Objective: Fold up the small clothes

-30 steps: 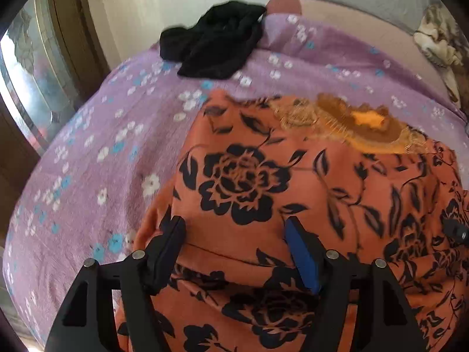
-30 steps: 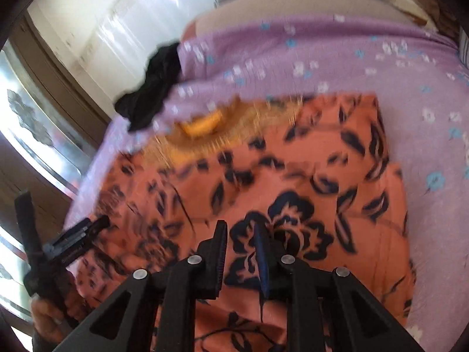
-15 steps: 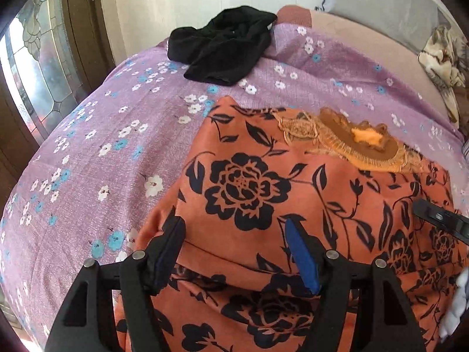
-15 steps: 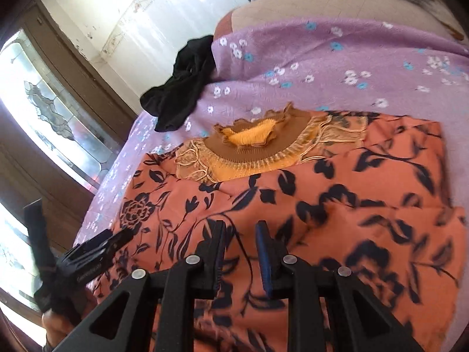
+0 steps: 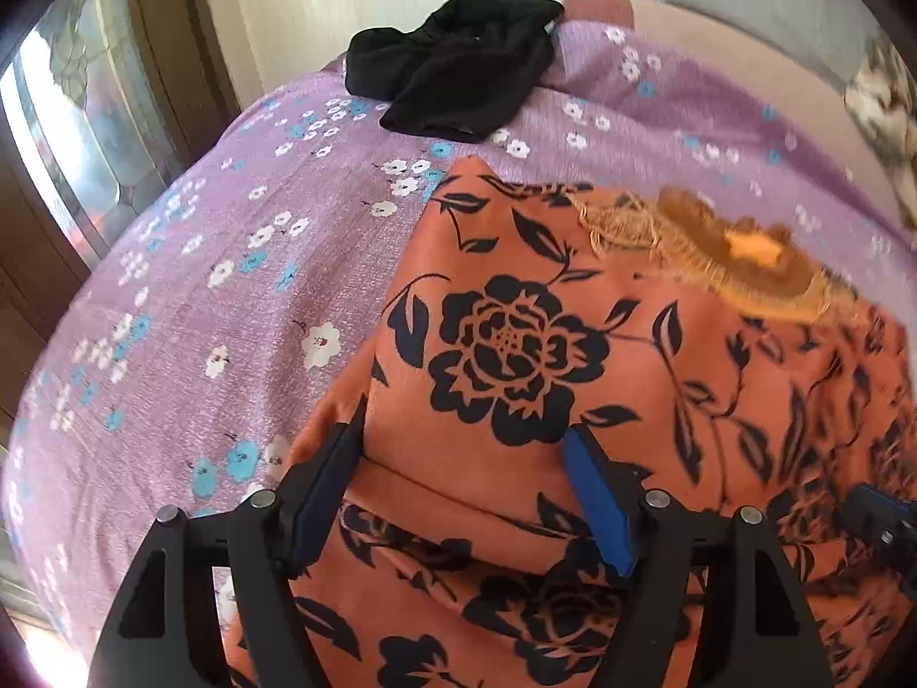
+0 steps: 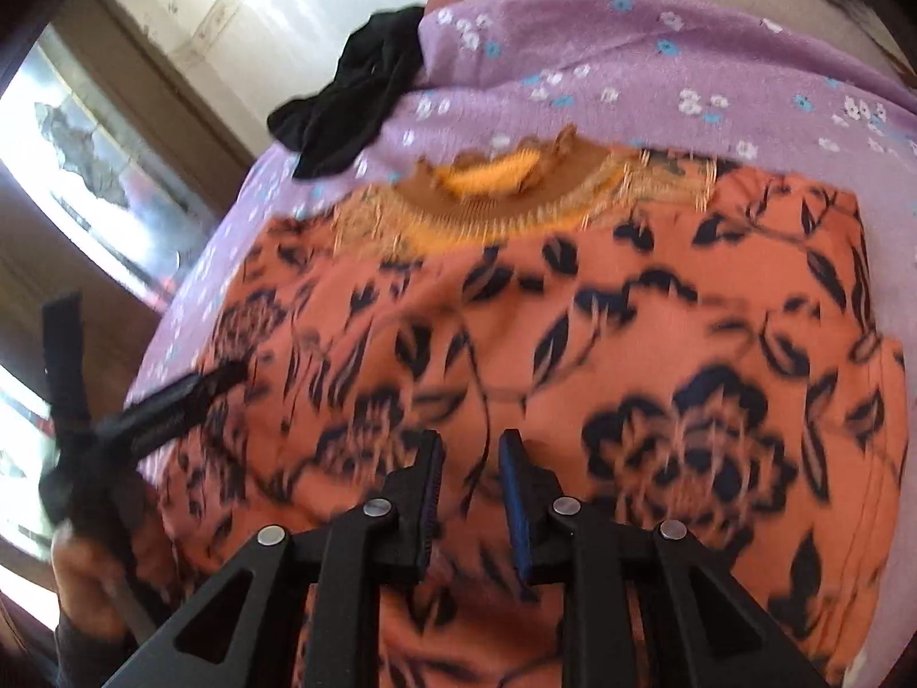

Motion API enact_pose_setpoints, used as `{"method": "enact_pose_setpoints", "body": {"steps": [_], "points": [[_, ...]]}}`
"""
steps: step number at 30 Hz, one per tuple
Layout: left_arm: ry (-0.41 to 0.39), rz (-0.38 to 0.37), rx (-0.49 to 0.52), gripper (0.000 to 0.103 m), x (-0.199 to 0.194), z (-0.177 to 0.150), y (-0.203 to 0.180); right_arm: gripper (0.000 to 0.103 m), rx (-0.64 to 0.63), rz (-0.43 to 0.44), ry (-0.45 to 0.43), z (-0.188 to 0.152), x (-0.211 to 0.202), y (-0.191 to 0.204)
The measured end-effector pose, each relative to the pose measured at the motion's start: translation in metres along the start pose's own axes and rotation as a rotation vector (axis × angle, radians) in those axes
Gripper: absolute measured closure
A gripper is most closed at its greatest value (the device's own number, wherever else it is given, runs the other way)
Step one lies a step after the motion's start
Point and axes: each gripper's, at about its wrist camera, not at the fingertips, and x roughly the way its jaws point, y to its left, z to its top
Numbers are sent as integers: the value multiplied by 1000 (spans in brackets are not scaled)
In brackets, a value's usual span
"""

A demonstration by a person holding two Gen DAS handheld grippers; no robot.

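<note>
Since the earlier frames, the right gripper (image 6: 470,453) has swung across the orange floral garment (image 5: 573,344), so the gold-trimmed neckline (image 6: 493,195) now sits nearly straight ahead of it instead of off to the left. The left gripper (image 5: 464,453) has barely shifted, but its jaws have just been opening further, with a raised ridge of the orange cloth between them.

The garment lies spread on the bed, over the purple flowered sheet (image 5: 200,286), neckline at the far end and body running toward both grippers. Its long axis therefore runs away from the fingers, roughly along their pointing direction.

Left fingers (image 5: 596,493): spread wide, straddling the cloth near its left edge. They do not appear to pinch it.

Right fingers (image 6: 427,493): close together with a narrow gap. Blur prevents a ruling on whether any cloth is caught there.

Each gripper is nearest its own side of the near hem. Judged from this, a lengthwise fold would carry the near hem toward the neckline.

A black garment (image 5: 458,63) lies well apart, at the far corner of the bed.
</note>
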Motion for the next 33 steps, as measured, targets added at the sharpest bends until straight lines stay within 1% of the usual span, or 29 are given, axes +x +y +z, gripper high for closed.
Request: {"method": "enact_pose_setpoints", "body": {"steps": [2,4,7,8,11,13,15,17,18,19,20,23,26,28,31,32,33], "points": [[-2,47,60,25,-1,-4,-9,78,-31,-8,-6,-11,-7,5],[-4,60,81,25,-2,-7,-11,78,-37,0,16,-21,-10,4],[13,53,66,22,-2,-7,-7,78,-33,32,-11,-31,-16,-3],[19,52,56,20,-2,-7,-5,78,-8,44,-20,-31,-20,-7],[33,30,24,20,-5,-8,-1,78,53,59,-90,-29,-34,-15],[39,21,14,20,-5,-9,1,78,61,19,-147,-27,-43,-20],[44,11,4,20,-5,-10,4,78,95,-31,-180,-24,-49,-30],[49,2,-13,20,-4,-11,7,78,148,-80,-177,-23,-48,-44],[53,-2,-21,19,-3,-12,7,78,162,-106,-160,-23,-45,-50],[57,-6,-29,19,-2,-12,8,78,171,-113,-141,-23,-43,-54],[58,-9,-35,19,-1,-11,8,78,178,-101,-135,-23,-42,-56],[60,-12,-45,19,-1,-11,9,78,156,-93,-147,-21,-46,-51],[58,-14,-44,19,-1,-11,9,78,163,-101,-215,-20,-57,-49],[56,-15,-43,19,-1,-11,9,78,183,-131,-252,-19,-63,-57],[54,-13,-41,19,0,-10,9,78,240,-174,-210,-16,-57,-74],[52,-12,-40,19,0,-10,9,78,257,-173,-172,-17,-50,-81],[52,-10,-40,19,0,-10,8,78,264,-164,-161,-17,-48,-84]]}}
